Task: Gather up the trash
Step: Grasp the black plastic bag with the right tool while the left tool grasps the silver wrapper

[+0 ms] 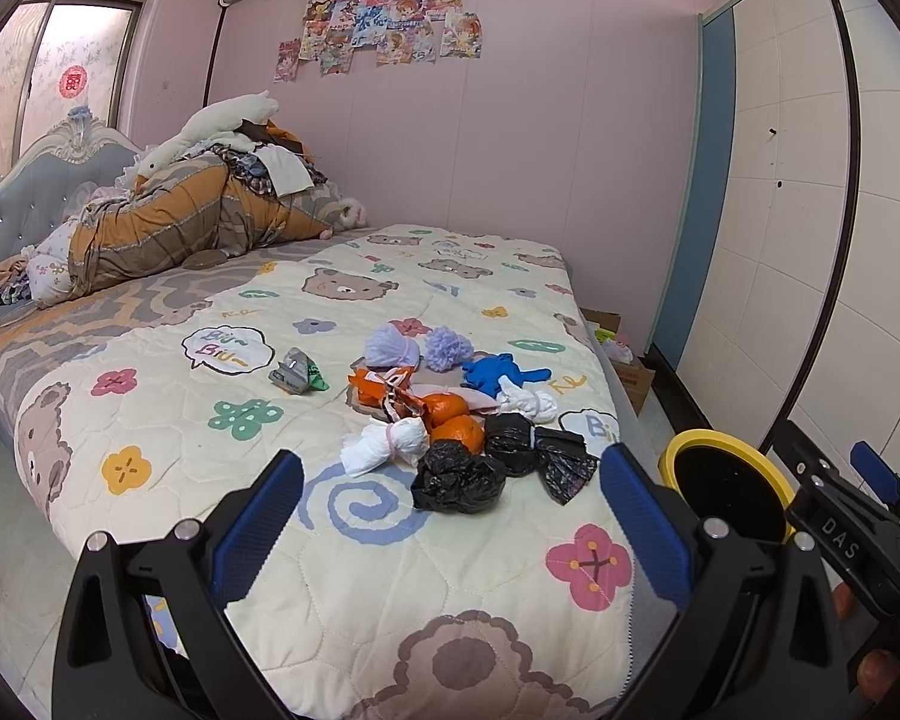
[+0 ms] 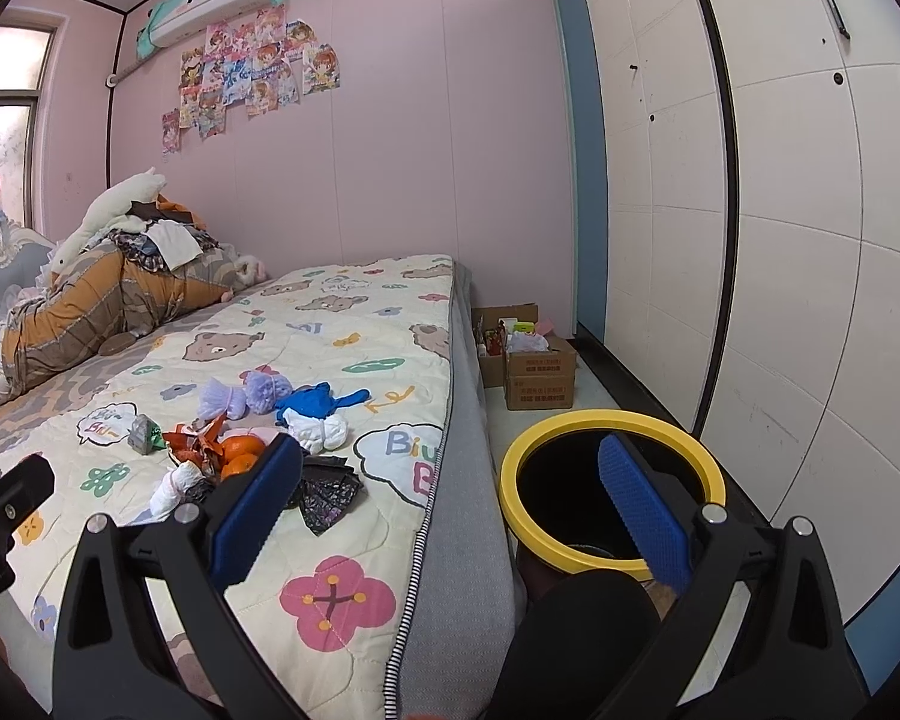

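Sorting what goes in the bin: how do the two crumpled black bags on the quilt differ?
The nearer black bag is balled up, plain and glossy; the farther black bag is pinched at a pale knot, with a flat, speckled tail spread toward the bed edge. The nearer one lies just in front of the oranges, the farther beside them. Both are crumpled black plastic.

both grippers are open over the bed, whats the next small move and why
Probably ease the left gripper forward and down onto the crumpled black bag. It is the nearest piece of the pile, lies between the open fingers, and the yellow-rimmed bin stands beside the bed.
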